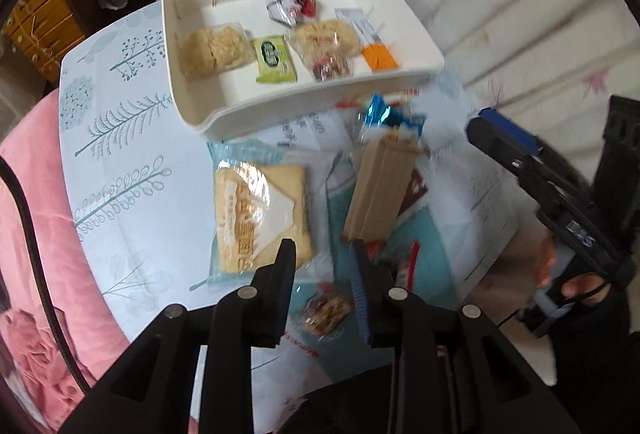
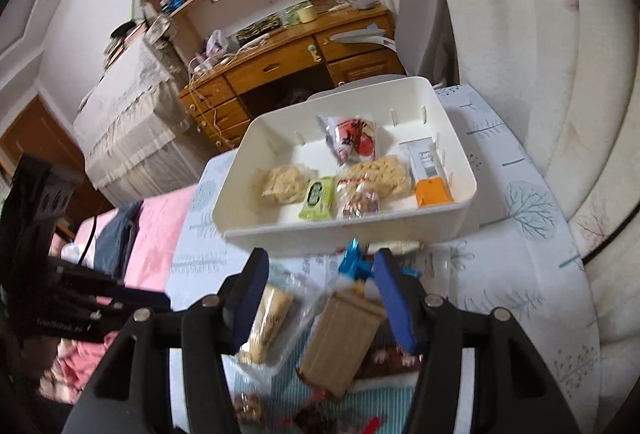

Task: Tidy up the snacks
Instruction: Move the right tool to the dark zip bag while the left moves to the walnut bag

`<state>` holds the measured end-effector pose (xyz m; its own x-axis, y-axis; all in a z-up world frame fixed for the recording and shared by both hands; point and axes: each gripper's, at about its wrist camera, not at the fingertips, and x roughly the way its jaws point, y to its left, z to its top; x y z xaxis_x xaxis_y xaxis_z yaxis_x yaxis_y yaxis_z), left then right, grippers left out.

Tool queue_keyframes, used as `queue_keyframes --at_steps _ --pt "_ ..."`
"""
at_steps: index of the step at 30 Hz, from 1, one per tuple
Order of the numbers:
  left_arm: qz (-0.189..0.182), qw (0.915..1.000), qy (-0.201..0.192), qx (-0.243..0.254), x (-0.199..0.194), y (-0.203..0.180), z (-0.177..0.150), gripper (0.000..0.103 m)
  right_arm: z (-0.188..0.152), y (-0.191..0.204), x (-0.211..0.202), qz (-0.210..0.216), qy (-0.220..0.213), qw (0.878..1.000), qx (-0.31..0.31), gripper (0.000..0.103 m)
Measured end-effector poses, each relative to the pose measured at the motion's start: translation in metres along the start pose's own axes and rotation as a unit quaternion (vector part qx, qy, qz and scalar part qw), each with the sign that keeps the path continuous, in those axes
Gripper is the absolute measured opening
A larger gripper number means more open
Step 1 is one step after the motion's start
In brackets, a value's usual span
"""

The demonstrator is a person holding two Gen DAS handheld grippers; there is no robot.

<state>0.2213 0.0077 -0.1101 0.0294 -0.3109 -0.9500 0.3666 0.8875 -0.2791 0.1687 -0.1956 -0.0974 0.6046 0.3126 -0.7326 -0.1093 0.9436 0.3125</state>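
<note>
A white bin (image 1: 208, 102) (image 2: 248, 222) holds several wrapped snacks, among them a green packet (image 1: 274, 60) (image 2: 318, 198) and an orange packet (image 1: 380, 56) (image 2: 432, 192). On the table before it lie a wrapped square biscuit (image 1: 260, 214) (image 2: 268, 322), a brown wafer pack (image 1: 382, 190) (image 2: 344, 346) and a small nut bar (image 1: 326, 312). My left gripper (image 1: 322, 266) is open and empty above the biscuit and nut bar. My right gripper (image 2: 320, 282) is open and empty over the wafer pack; it also shows in the left wrist view (image 1: 520, 158).
The table has a pale tree-print cloth (image 1: 120, 162) (image 2: 520, 234). A pink bedspread (image 1: 36, 234) lies to the left. A white padded headboard (image 2: 540, 54) stands on the right. A wooden desk with shelves (image 2: 280, 66) stands behind the bin.
</note>
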Motion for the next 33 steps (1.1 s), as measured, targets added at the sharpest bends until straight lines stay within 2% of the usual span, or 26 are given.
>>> queue_keyframes --at_steps 4,8,11,14,16,20,24,27,33 --pt "0.000 0.9999 0.012 0.003 0.009 -0.002 -0.017 0.037 -0.022 0.013 -0.013 0.006 0.010 1.000 -0.024 0.063" --pt "0.016 0.9996 0.023 -0.010 0.022 -0.002 -0.035 0.058 -0.044 0.025 -0.019 -0.011 0.021 0.999 -0.044 0.063" --pt "0.019 0.9992 0.026 -0.022 0.033 0.000 -0.048 0.062 -0.062 0.035 -0.022 -0.015 0.028 0.997 -0.064 0.063" --pt "0.020 0.9985 0.039 -0.033 0.048 0.000 -0.063 0.069 -0.081 0.043 -0.022 -0.020 0.041 0.995 -0.088 0.063" --pt "0.026 0.9982 0.046 -0.029 0.059 -0.002 -0.073 0.070 -0.096 0.049 -0.022 -0.024 0.044 0.993 -0.106 0.064" --pt "0.036 0.9981 0.046 -0.018 0.075 -0.007 -0.090 0.071 -0.125 0.056 -0.018 -0.041 0.051 0.987 -0.148 0.073" --pt "0.051 0.9978 0.041 -0.002 0.088 -0.013 -0.100 0.071 -0.152 0.061 -0.009 -0.051 0.068 0.977 -0.194 0.073" --pt "0.048 0.9981 0.039 0.007 0.099 -0.018 -0.104 0.071 -0.172 0.063 0.003 -0.068 0.075 0.967 -0.233 0.073" --pt "0.051 0.9979 0.040 0.006 0.115 -0.018 -0.100 0.071 -0.191 0.065 0.021 -0.092 0.079 0.948 -0.295 0.073"
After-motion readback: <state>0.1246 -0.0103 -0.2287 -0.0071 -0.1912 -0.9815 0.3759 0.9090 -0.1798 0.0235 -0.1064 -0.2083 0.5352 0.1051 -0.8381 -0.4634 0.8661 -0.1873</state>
